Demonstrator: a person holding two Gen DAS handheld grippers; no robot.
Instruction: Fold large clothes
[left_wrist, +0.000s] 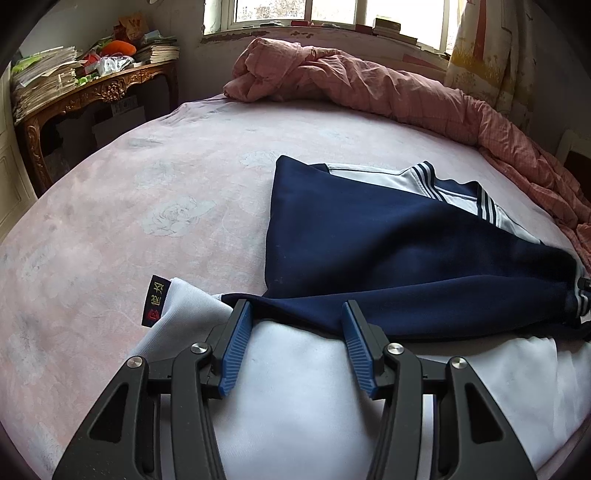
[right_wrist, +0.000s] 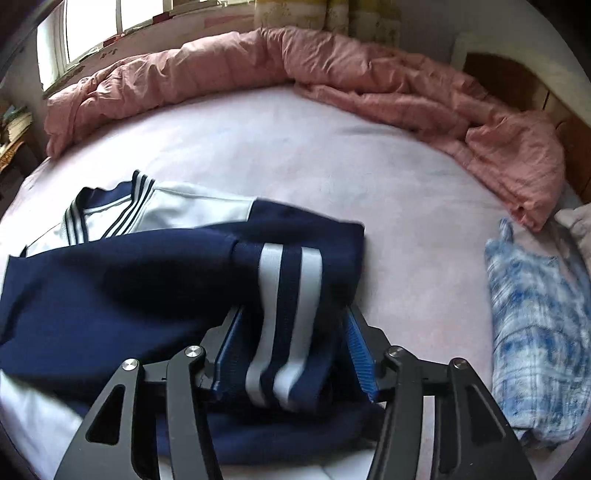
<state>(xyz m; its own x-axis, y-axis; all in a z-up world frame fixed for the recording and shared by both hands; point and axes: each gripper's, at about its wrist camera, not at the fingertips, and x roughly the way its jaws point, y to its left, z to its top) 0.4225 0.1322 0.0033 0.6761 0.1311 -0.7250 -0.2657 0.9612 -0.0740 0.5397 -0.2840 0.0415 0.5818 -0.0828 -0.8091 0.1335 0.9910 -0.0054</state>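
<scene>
A navy and white jacket (left_wrist: 388, 251) lies spread on the pink bed sheet (left_wrist: 147, 184), its striped collar (left_wrist: 443, 184) towards the window. A navy sleeve lies folded across the jacket's white lower part (left_wrist: 295, 387). My left gripper (left_wrist: 295, 310) stands open over that white part, its tips at the sleeve's edge, beside a dark label (left_wrist: 155, 301). In the right wrist view the sleeve's cuff (right_wrist: 269, 295), with two white stripes, lies between the fingers of my right gripper (right_wrist: 295, 312). Its jaws stand wide and the pads do not press on the cuff.
A crumpled pink quilt (right_wrist: 369, 85) runs along the far side of the bed under the window. A folded blue and white checked garment (right_wrist: 535, 332) lies to the right of the jacket. At the left stands a carved wooden desk (left_wrist: 92, 92) piled with papers.
</scene>
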